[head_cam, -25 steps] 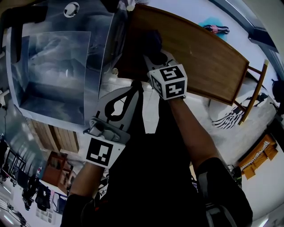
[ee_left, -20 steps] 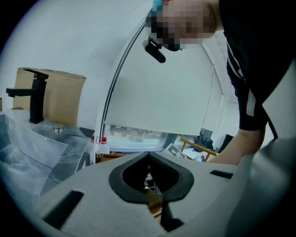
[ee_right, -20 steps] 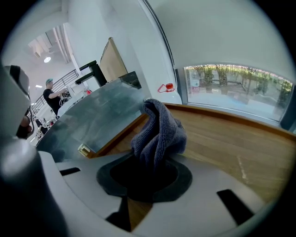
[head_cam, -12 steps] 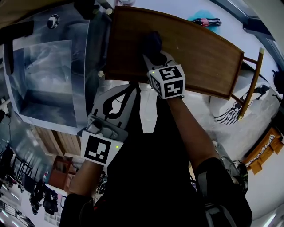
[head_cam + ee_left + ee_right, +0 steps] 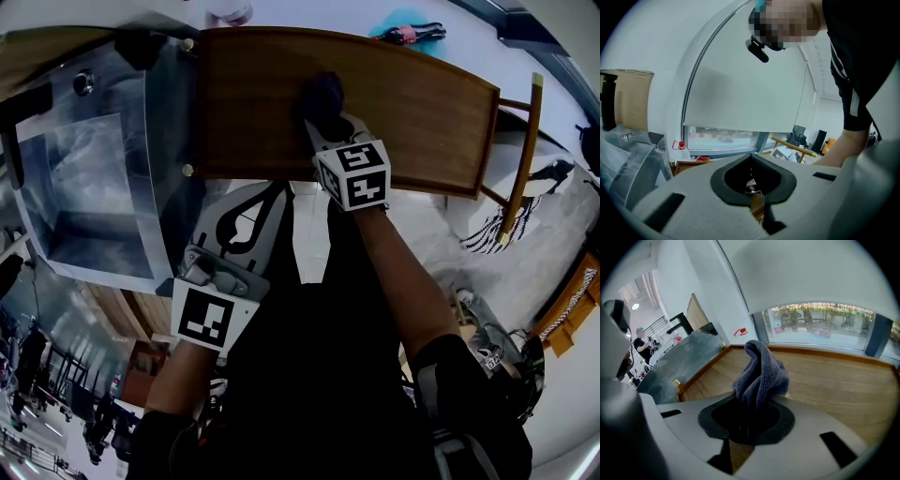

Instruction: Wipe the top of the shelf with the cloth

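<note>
I'm pinching the cloth [image 5: 321, 94] tight in my right hand-held gripper [image 5: 324, 120], bunched on the shelf [image 5: 422, 103] top straight ahead of it. The shelf is running long side to side, so I'm figuring sideways strokes. My left hand-held gripper [image 5: 275, 190] is hanging nearer me, closed and empty.

The brown wooden rectangular shelf top [image 5: 422, 103] fills the upper head view, grain running along its length, with a slightly raised lip showing at its far and left edges in the right gripper view. On it sits one thing, the crumpled dark blue-grey terry cloth [image 5: 322, 94], left of the middle. It is bunched up into a peak, lower folds touching the wood.
</note>
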The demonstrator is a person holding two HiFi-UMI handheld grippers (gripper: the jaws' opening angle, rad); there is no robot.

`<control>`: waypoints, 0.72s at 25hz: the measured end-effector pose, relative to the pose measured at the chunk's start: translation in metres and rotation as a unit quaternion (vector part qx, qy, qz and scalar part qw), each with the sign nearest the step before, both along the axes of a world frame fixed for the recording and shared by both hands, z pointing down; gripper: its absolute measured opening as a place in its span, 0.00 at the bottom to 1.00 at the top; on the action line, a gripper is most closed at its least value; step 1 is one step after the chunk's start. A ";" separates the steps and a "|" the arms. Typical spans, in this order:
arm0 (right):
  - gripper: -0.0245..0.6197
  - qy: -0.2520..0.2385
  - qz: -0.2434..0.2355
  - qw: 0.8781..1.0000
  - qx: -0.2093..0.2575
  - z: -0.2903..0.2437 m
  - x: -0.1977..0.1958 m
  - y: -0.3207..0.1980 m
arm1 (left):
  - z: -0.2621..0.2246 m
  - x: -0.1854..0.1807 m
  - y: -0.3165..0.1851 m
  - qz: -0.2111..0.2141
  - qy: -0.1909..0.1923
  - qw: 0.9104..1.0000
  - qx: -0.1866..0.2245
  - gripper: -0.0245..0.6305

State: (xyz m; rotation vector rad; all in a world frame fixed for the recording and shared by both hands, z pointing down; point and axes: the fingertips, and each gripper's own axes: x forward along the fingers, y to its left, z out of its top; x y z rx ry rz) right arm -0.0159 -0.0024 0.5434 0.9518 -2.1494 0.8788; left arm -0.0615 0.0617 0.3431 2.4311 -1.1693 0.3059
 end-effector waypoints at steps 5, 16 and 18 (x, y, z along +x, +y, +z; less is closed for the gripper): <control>0.16 0.005 0.017 1.000 -0.005 0.001 0.031 -0.001 | -0.003 0.025 -0.004 0.016 -0.003 1.000 0.001 0.07; 0.16 0.013 0.054 0.998 -0.008 0.001 0.094 0.002 | -0.007 0.073 -0.005 0.044 -0.004 0.999 0.005 0.07; 0.16 0.015 0.060 0.998 -0.008 0.001 0.105 0.002 | -0.007 0.082 -0.004 0.050 -0.005 0.999 0.004 0.07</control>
